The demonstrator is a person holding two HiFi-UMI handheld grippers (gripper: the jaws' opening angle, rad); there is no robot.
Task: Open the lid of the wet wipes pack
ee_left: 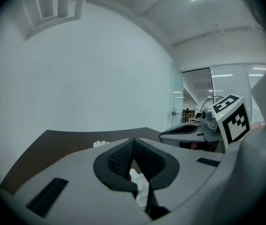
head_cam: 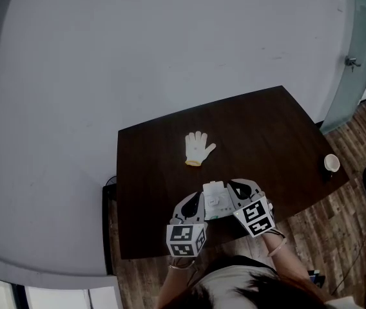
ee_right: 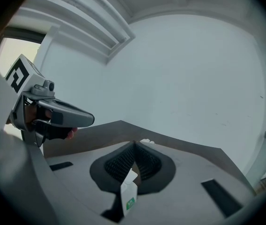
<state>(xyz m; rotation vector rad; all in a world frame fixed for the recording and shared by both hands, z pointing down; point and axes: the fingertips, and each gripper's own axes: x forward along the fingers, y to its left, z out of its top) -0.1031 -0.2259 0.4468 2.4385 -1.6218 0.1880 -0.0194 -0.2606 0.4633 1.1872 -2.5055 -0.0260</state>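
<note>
You hold the wet wipes pack at the table's front edge, left hand-held gripper clamped on one side and right hand-held gripper pinching the opposite corner; the lid looks unopened, so next the right must regrip its flap and lift

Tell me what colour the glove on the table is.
The glove is white with a yellowish cuff, clearest in the head view.

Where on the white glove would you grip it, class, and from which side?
Probably the cuff of the white glove: it is the end nearest the person, one band, while the far end splays apart. It lies flat on the table, so come low from the near edge and pinch the cuff's rim.
</note>
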